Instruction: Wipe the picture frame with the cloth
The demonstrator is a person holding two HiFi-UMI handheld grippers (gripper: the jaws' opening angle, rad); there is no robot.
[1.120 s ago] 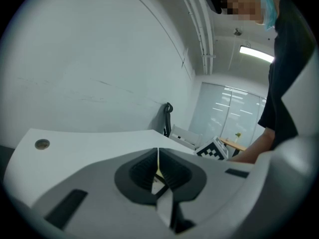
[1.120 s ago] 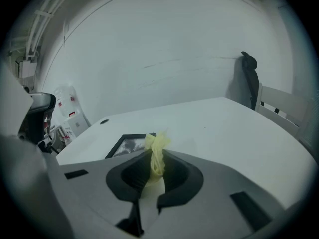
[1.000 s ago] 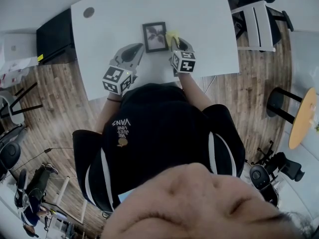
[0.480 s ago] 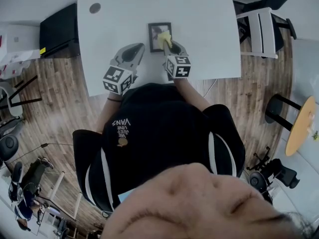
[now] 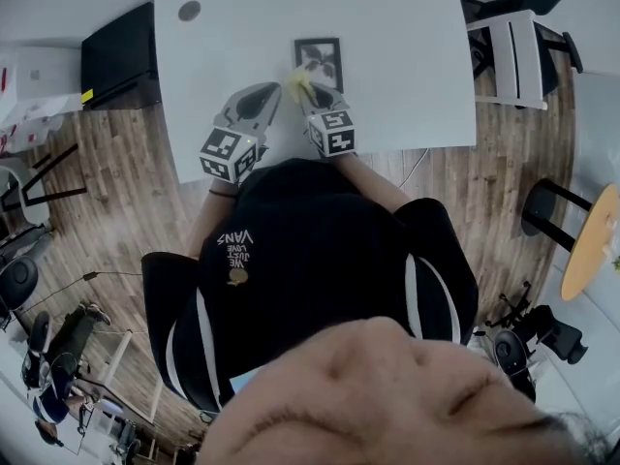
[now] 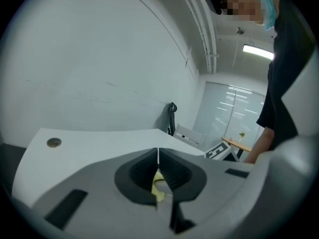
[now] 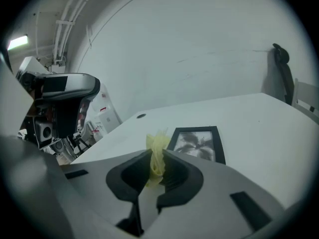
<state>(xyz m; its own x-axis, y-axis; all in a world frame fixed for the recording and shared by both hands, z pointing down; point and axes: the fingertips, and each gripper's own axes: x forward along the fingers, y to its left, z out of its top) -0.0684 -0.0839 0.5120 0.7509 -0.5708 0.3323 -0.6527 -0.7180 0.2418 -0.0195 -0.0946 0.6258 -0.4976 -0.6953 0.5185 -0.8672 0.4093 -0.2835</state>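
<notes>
The picture frame [image 5: 319, 59] is lying flat at the middle of the table [image 5: 407, 76]. The cloth [image 5: 298, 78], sitting between my right gripper's [image 5: 308, 90] jaws, is hanging just before the frame's near-left corner. My left gripper [image 5: 263, 95] is sitting left of it, toward the near edge.

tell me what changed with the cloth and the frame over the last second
The right hand-held gripper, shut on the crumpled yellow cloth, swept it leftward across the black rectangular picture frame, from the frame's right edge to its near left corner, toward the left hand-held gripper. Nothing was picked up or let go. The frame stayed flat on the white table. The left hand-held gripper stayed put, jaws together.
</notes>
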